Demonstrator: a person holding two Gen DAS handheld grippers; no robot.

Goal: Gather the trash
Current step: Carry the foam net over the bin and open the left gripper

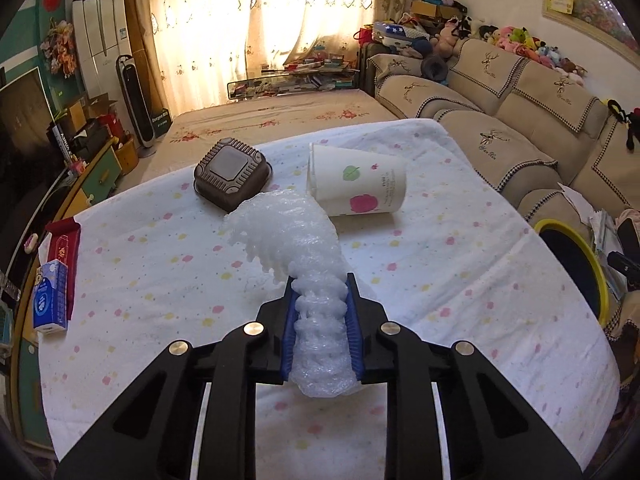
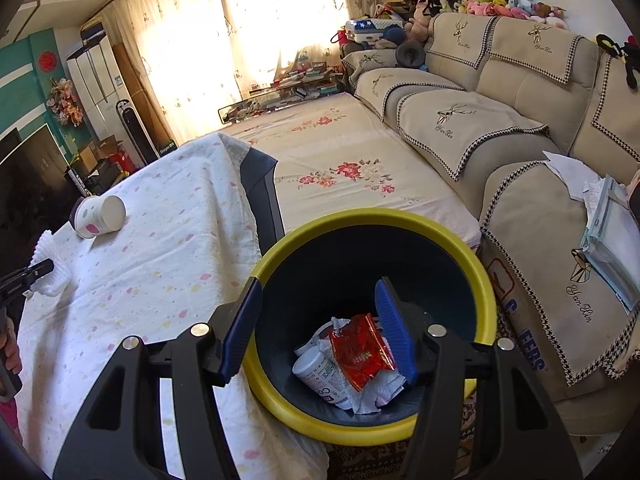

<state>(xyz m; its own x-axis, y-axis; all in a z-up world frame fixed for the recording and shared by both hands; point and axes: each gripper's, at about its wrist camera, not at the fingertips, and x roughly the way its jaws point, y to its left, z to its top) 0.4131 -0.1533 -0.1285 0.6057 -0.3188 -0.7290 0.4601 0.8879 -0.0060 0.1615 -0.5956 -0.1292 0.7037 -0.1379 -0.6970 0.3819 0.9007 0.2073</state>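
The left gripper [image 1: 320, 284] is clamped on a crumpled wad of bubble wrap [image 1: 288, 232]; the wad is squeezed between the 2 blue pads [image 1: 290, 320] and spills out past the tips, its far end hanging over the tablecloth [image 1: 140, 280]. From the right wrist view the same wad [image 2: 46, 258] is seen at the left edge, pinched in the left gripper's tip [image 2: 38, 270], w/ part of a hand [image 2: 10, 354] on the handle below.

A paper cup [image 1: 356, 182] w/ a green and a pink print is lying on its side on the cloth, mouth turned toward the left gripper's camera side, just beyond the wrap; whether the 2 touch can't be told. Nothing is seen inside it. A brown plastic tray [image 1: 232, 174] is set upside down to the cup's left, near it but apart.

At the table's left edge a red pack [image 1: 62, 248] and a blue tissue pack [image 1: 50, 300] are laid side by side.

The right gripper [image 2: 318, 292] is held w/ fingers spread and nothing between them, over the bin [image 2: 360, 220], a dark tub w/ a yellow rim standing on the floor betw. table and sofa [image 2: 540, 200]. In the bin are seen a red wrapper [image 2: 362, 350], a white bottle [image 2: 320, 376] on its side and crumpled white paper [image 2: 380, 392], all at the bottom. The bin's rim [image 1: 598, 276] is also caught at the right of the left wrist view.
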